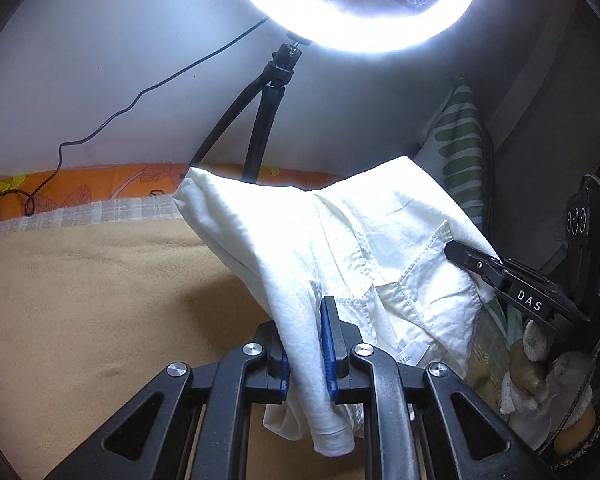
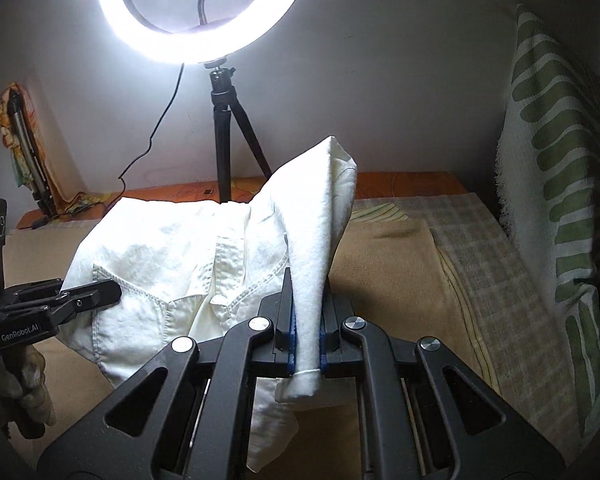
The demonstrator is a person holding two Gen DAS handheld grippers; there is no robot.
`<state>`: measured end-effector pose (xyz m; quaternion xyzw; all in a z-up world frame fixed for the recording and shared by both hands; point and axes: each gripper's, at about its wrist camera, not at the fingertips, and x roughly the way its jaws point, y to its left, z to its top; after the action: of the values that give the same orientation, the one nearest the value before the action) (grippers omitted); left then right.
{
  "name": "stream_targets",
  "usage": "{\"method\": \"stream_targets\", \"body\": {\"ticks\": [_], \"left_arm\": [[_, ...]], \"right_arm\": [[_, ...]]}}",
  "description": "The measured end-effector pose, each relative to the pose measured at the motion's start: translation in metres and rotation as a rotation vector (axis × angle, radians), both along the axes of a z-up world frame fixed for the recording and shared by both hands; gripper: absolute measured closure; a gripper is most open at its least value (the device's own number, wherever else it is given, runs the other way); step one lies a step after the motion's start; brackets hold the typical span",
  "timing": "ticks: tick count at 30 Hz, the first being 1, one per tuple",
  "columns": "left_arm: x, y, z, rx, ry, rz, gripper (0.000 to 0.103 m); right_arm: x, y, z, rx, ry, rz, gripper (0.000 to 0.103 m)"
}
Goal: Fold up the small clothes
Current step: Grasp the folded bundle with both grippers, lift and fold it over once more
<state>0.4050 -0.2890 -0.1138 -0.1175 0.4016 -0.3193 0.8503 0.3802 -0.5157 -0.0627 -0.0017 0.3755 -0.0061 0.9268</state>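
Observation:
A small white shirt (image 1: 340, 248) with a collar and stitched seams hangs lifted above the tan blanket (image 1: 80, 300). My left gripper (image 1: 306, 320) is shut on one bunched sleeve or edge of it, the cloth running between the blue pads. In the right wrist view my right gripper (image 2: 306, 320) is shut on another rolled edge of the same shirt (image 2: 172, 264). Each gripper shows in the other's view: the right gripper (image 1: 460, 254) at the shirt's right side, the left gripper (image 2: 100, 294) at its left side. The shirt's lower part is hidden behind the jaws.
A lit ring light (image 1: 352, 4) on a black tripod (image 1: 260, 120) stands at the back of the bed, its cable (image 1: 120, 112) trailing left. A green-striped cushion (image 2: 556, 168) leans at the right. An orange patterned sheet (image 1: 80, 188) and checked cloth (image 2: 480, 260) edge the blanket.

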Motion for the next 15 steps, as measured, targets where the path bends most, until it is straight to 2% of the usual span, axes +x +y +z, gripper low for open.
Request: {"method": "stream_targets", "body": {"ticks": [4, 15], "left_arm": [[0.000, -0.018, -0.010, 0.079, -0.028, 0.009, 0.092], [-0.002, -0.035, -0.017, 0.146, -0.043, 0.034, 0.090]], "right_arm": [[0.012, -0.006, -0.019, -0.011, 0.020, -0.013, 0.095], [0.029, -0.015, -0.041, -0.024, 0.073, -0.049, 0.095]]}}
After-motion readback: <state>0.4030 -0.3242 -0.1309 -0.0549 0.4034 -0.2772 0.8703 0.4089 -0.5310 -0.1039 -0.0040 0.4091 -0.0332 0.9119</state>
